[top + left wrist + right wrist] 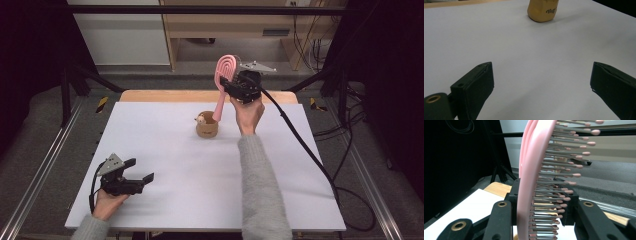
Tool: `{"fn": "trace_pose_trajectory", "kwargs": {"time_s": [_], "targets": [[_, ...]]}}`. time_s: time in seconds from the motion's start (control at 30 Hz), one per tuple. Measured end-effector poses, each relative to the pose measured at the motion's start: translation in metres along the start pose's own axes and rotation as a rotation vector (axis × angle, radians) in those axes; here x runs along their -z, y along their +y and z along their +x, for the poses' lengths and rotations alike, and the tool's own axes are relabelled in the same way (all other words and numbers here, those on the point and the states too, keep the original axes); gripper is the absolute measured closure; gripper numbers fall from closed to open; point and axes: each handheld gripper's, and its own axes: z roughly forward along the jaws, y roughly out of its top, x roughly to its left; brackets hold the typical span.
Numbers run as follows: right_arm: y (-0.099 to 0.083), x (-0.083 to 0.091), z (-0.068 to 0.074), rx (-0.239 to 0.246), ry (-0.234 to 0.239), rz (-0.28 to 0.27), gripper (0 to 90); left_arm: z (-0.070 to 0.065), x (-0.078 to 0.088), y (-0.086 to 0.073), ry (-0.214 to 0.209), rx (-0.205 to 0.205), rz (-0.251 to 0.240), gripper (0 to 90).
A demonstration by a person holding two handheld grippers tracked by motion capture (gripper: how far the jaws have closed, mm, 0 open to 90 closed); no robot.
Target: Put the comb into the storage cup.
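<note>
A pink hairbrush [225, 69] stands nearly upright over the back middle of the table, bristle head up. My right gripper [231, 83] is shut on its head, and the bristles [564, 182] stick out between the two jaws of my right gripper [546, 222]. The handle slants down to the rim of a tan cup [206, 128]; I cannot tell whether its tip is inside. A small pale figure [201, 119] shows at the cup's rim. My left gripper [140, 170] rests at the front left, open with nothing between its jaws, my left gripper [541, 85] pointing toward the cup [543, 11].
The white tabletop [165, 145] has a wooden strip [150, 96] along its far edge. Metal rails [45, 165] run along both sides. A black cable [305, 145] trails from the right gripper over the table's right side. Wooden furniture [225, 25] stands behind.
</note>
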Motion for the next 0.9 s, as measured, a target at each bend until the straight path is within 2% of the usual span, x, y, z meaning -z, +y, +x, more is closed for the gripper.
{"fn": "trace_pose_trajectory", "kwargs": {"time_s": [0.43,0.9], "targets": [[-0.007,-0.016,0.001,-0.019,-0.021,0.014,63.0,0.0,0.0,0.0,-0.003,0.0,0.001,4.9],[-0.01,-0.026,0.001,-0.028,-0.03,0.011,63.0,0.0,0.0,0.0,-0.003,0.001,0.002,5.0]]}}
